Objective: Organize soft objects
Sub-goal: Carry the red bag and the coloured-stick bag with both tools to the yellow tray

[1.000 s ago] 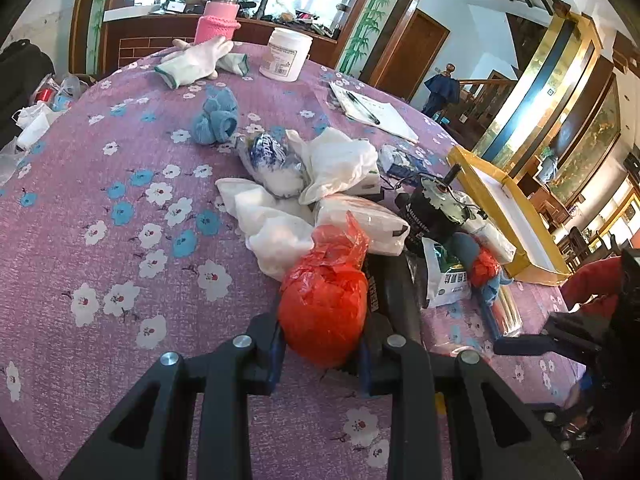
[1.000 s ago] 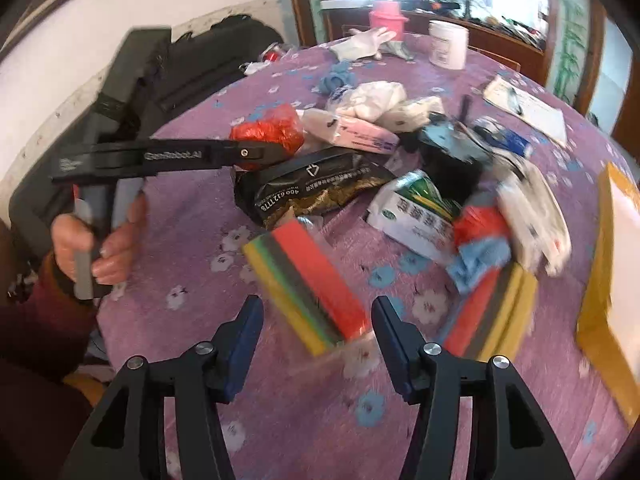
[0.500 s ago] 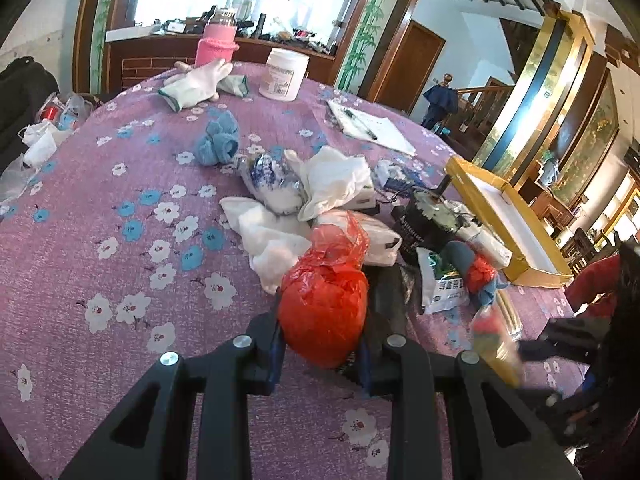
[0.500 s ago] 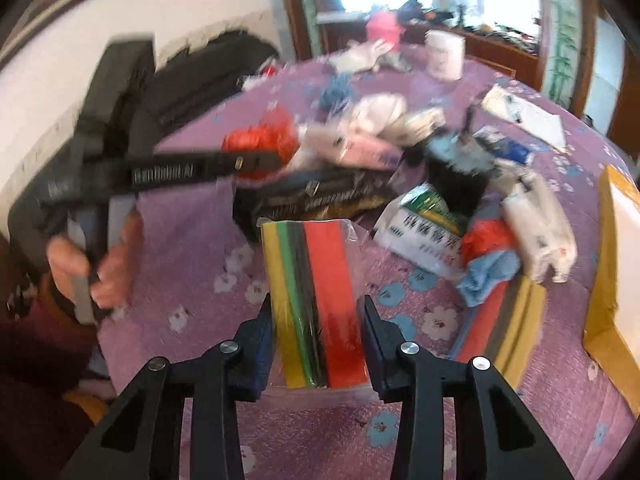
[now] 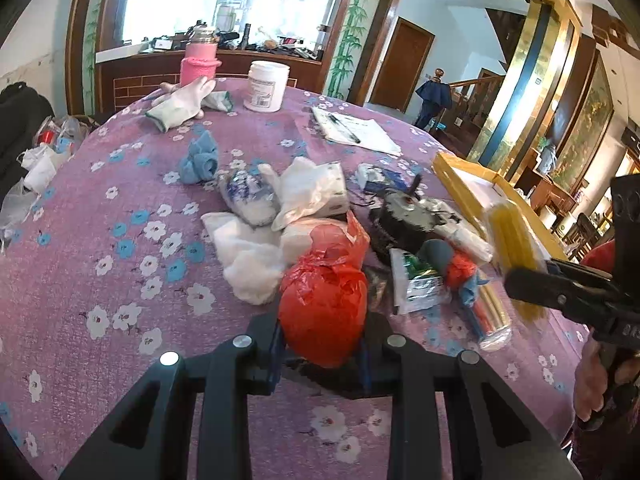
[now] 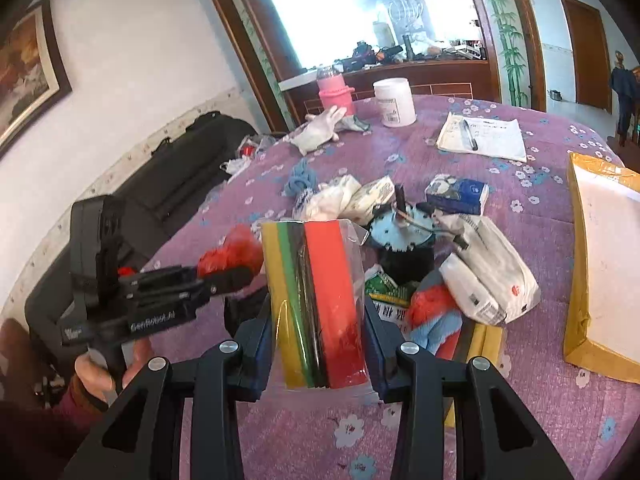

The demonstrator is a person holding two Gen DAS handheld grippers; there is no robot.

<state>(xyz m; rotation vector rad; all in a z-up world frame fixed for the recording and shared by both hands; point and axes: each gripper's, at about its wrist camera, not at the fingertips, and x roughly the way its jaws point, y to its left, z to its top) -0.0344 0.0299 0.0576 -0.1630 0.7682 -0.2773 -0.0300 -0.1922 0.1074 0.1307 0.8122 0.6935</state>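
Observation:
My left gripper [image 5: 320,354] is shut on a red plastic bag bundle [image 5: 324,304] and holds it just above the purple flowered tablecloth [image 5: 120,264]. The bundle also shows in the right wrist view [image 6: 232,254]. My right gripper [image 6: 318,344] is shut on a clear pack of coloured sponges [image 6: 316,304], striped yellow, green, black and red, lifted off the table. From the left wrist view that pack [image 5: 514,248] looks blurred at the right. A pile of soft things lies mid-table: white cloths [image 5: 248,256], a blue rag [image 5: 200,160], white gloves [image 5: 180,104].
A yellow box [image 6: 600,264] lies at the right. A second sponge pack [image 5: 486,312], a green-white packet [image 5: 416,284], a black round device [image 6: 404,240], a white jar [image 5: 266,86], a pink bottle [image 5: 199,60] and papers with a pen [image 6: 480,136] are on the table.
My right gripper closed on the sponge pack and lifted it off the table, turning it upright. My left gripper has kept hold of the red bundle and risen slightly.

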